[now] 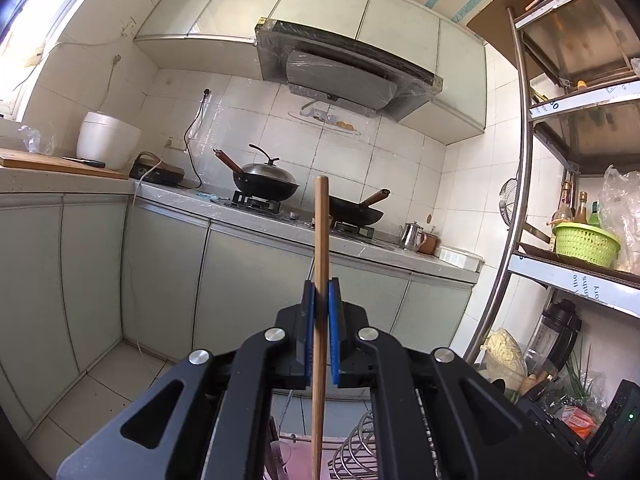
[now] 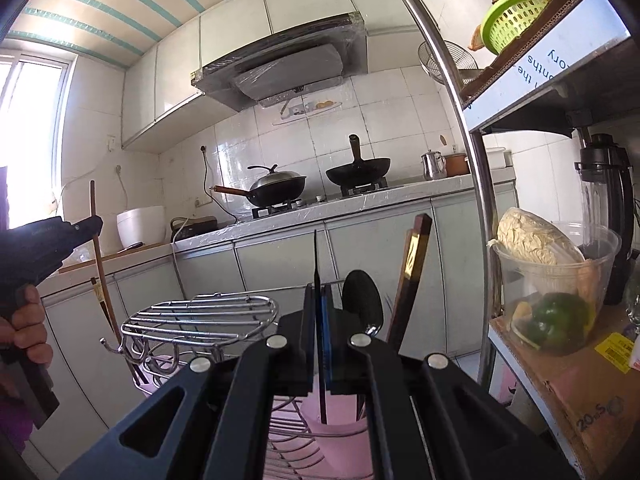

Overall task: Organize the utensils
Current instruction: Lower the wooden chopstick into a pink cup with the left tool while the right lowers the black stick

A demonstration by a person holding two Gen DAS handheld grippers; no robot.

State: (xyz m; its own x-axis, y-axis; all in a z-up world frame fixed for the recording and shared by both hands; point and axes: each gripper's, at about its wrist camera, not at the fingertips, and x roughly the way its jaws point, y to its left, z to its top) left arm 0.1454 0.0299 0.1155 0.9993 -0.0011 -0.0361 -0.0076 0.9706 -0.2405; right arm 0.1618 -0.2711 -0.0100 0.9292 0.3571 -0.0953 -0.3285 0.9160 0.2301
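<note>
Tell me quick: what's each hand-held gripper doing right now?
Left hand-held gripper: closed on a wooden chopstick.
Right hand-held gripper: closed on a dark chopstick, over the pink holder.

The white protective film on the metal rack's shelf edge [image 1: 576, 285] carries partial blue print: "the", "nths" and "ory". From the right wrist the same film strip [image 2: 548, 65] shows upside down, reading "ory", "nths", "the". The cardboard box [image 2: 592, 412] on the lower shelf bears what looks like "20", the rest unclear.
</note>
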